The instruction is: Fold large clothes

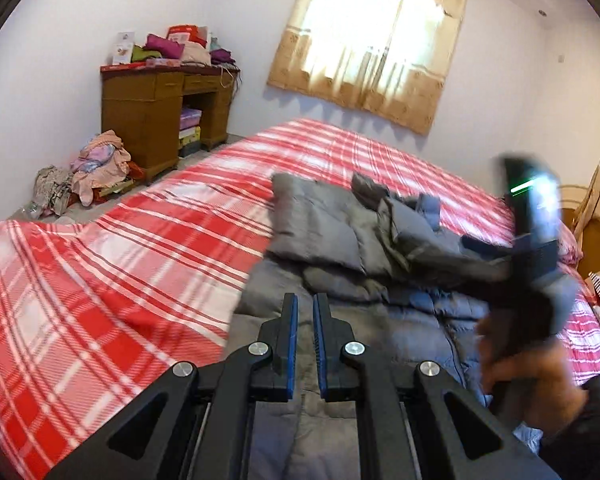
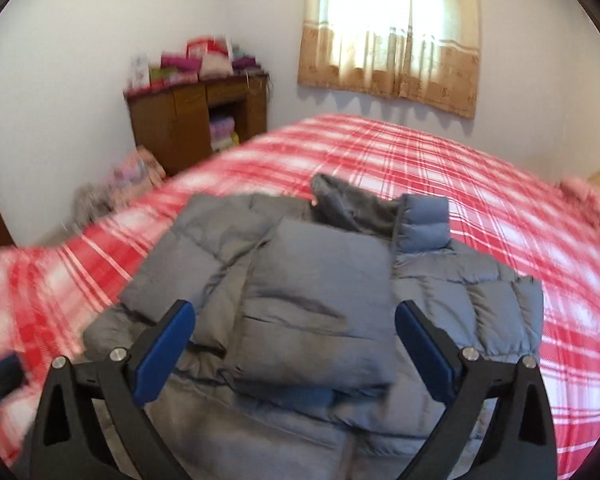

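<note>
A grey-blue puffer jacket (image 2: 320, 280) lies on the red plaid bed, a sleeve folded over its chest and the collar up at the far end. It also shows in the left wrist view (image 1: 340, 236). My left gripper (image 1: 305, 308) hovers over the jacket's near hem, jaws nearly together with a thin gap and nothing between them. My right gripper (image 2: 296, 320) is wide open above the folded sleeve, holding nothing. The right gripper's body (image 1: 536, 248) shows blurred at the right of the left wrist view, held by a hand.
The red plaid bedspread (image 1: 100, 280) covers a large bed. A wooden desk (image 1: 160, 120) piled with clothes stands at the far left wall, with a heap of clothes (image 1: 96, 168) on the floor beside it. A curtained window (image 1: 372, 40) is behind.
</note>
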Available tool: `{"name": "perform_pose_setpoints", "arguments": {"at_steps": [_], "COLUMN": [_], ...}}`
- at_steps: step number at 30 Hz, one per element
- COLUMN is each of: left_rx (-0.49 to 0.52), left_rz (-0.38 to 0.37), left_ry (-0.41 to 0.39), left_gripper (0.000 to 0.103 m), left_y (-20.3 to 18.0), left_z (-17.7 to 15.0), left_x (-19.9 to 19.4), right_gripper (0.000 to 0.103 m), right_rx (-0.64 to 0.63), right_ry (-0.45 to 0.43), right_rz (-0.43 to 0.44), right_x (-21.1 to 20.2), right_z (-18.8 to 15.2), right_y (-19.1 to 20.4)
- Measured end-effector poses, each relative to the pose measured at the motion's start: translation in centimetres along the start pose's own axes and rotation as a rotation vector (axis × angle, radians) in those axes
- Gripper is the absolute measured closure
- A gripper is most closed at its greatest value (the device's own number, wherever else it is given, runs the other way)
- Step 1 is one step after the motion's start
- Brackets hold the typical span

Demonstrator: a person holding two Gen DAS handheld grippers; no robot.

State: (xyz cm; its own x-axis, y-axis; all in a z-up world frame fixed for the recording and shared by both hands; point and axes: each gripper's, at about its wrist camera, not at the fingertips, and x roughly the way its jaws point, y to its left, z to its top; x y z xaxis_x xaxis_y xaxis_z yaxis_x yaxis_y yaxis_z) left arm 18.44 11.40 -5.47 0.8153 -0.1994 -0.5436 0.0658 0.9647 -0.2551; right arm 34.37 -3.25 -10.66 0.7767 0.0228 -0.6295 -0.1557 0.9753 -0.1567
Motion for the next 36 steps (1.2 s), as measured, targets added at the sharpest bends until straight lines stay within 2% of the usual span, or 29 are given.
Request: {"name": "perform_pose_setpoints", "arguments": {"at_steps": [1, 2, 3, 4, 7, 10, 12, 14, 15, 16, 17, 19, 23, 27, 28, 29, 31, 33, 35, 36], "left_rx": [0.002, 0.004, 0.007, 0.008, -0.006, -0.016, -0.026, -0.022, -0.016, -0.008, 0.001, 0.024, 0.071, 0.077, 0.07, 0.063, 0.047, 0.043, 0.046, 0.053], "left_rz": [0.006, 0.012, 0.017, 0.019, 0.01, -0.002, -0.019, -0.031, -0.034, -0.038, -0.04, -0.03, 0.005, 0.033, 0.03, 0.029, 0.025, 0.032, 0.037, 0.041], "left_ry": [-0.013, -0.024, -0.038, -0.049, -0.069, -0.058, -0.049, -0.044, -0.041, -0.037, -0.033, -0.03, -0.011, -0.021, -0.024, -0.026, -0.024, -0.009, 0.001, 0.007], "left_gripper": [0.096, 0.096, 0.096, 0.096, 0.096, 0.096, 0.096, 0.096, 0.096, 0.096, 0.096, 0.096, 0.096, 0.096, 0.096, 0.096, 0.096, 0.096, 0.096, 0.096], "left_y": [0.4, 0.6, 0.9, 1.1, 1.5, 1.3, 1.0, 0.5, 0.1, -0.2, -0.5, -1.1, -2.0, -2.5, -2.5, -2.5, -2.5, -2.6, -2.6, -2.6], "left_z": [0.2, 0.3, 0.5, 0.6, 0.7, 0.6, 0.5, 0.3, 0.3, 0.3, 0.3, 0.4, 0.6, 0.8, 1.0, 1.1, 1.3, 1.5, 1.7, 1.8], "left_x": [-0.7, -1.2, -1.7, -2.0, -2.5, -2.0, -1.6, -1.6, -1.6, -1.5, -1.5, -1.4, -0.8, -0.2, -0.1, 0.1, 0.5, 1.0, 1.5, 1.8], "right_gripper": [0.007, 0.031, 0.046, 0.07, 0.078, 0.078, 0.078, 0.074, 0.072, 0.063, 0.044, 0.028, 0.028, 0.028, 0.026, 0.019, 0.012, 0.012, 0.024, 0.027], "right_rx": [-0.034, -0.051, -0.046, 0.008, 0.253, 0.471, 0.641, 0.751, 0.769, 0.764, 0.747, 0.72, 0.696, 0.62, 0.592, 0.586, 0.599, 0.62, 0.629, 0.628], "right_ry": [0.046, 0.079, 0.103, 0.106, 0.051, 0.005, 0.016, 0.033, 0.045, 0.06, 0.077, 0.099, 0.11, 0.027, 0.014, 0.008, 0.01, 0.072, 0.127, 0.154], "right_rz": [-0.051, -0.086, -0.09, -0.059, 0.062, 0.148, 0.212, 0.231, 0.21, 0.168, 0.123, 0.034, -0.065, -0.061, -0.056, -0.048, -0.048, -0.045, -0.031, -0.014], "right_x": [1.4, 2.2, 2.7, 2.4, 0.0, -2.0, -2.4, -2.6, -2.6, -2.7, -2.5, -2.7, -4.3, -7.0, -7.1, -6.8, -5.1, -2.0, 0.5, 1.6], "right_z": [-0.2, -0.4, -0.7, -1.0, -1.6, -2.8, -4.6, -6.7, -7.3, -8.0, -8.3, -9.5, -10.9, -8.9, -8.0, -7.5, -6.5, -6.3, -6.4, -6.5], "right_y": [0.5, 0.5, 0.1, -1.0, -5.8, -10.0, -13.2, -15.2, -15.7, -16.2, -16.6, -17.5, -19.9, -20.8, -20.9, -20.8, -21.2, -21.5, -21.1, -20.8]}}
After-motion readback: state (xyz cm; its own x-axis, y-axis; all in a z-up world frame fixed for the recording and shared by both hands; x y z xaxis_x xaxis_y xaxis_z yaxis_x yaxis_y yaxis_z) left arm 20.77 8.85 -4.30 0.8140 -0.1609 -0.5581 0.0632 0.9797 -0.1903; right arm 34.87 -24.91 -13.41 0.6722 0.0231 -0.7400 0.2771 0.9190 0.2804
